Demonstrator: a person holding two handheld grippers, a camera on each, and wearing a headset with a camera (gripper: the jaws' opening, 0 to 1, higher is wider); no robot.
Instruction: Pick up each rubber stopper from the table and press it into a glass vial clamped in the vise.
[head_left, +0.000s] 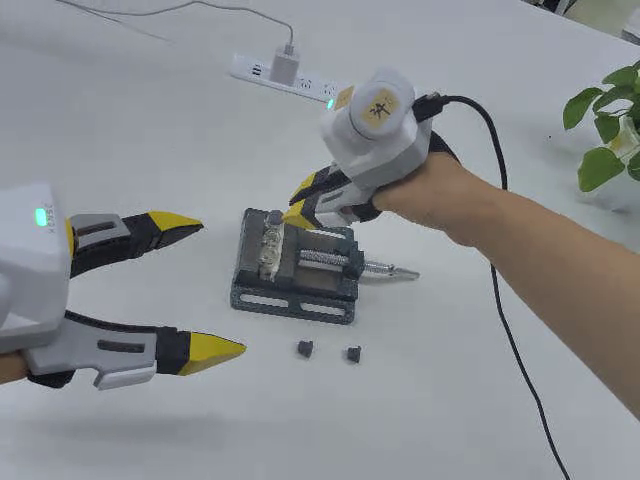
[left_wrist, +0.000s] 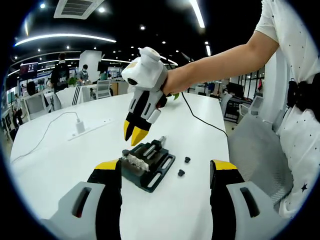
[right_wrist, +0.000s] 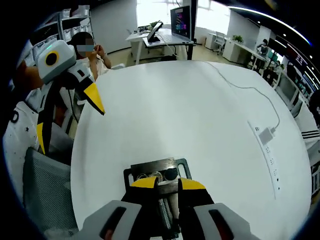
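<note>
A dark metal vise (head_left: 300, 285) (left_wrist: 155, 167) (right_wrist: 150, 169) stands mid-table with a row of small glass vials (head_left: 269, 250) (right_wrist: 150, 176) clamped in it. One vial in the right gripper view carries a dark stopper (right_wrist: 171, 174). Two black rubber stoppers (head_left: 305, 348) (head_left: 353, 353) lie on the table in front of the vise, also seen as stoppers (left_wrist: 187, 159) (left_wrist: 181, 172). My right gripper (head_left: 298, 202) (left_wrist: 133, 134) (right_wrist: 169, 183) hovers just above the vials, its jaws a narrow gap apart with nothing between them. My left gripper (head_left: 212, 290) (left_wrist: 165, 167) is wide open left of the vise, empty.
A white power strip (head_left: 290, 75) (right_wrist: 267, 150) with a plugged charger lies at the table's far side. A potted plant (head_left: 608, 130) stands at the right edge. The right gripper's black cable (head_left: 500, 250) trails across the table.
</note>
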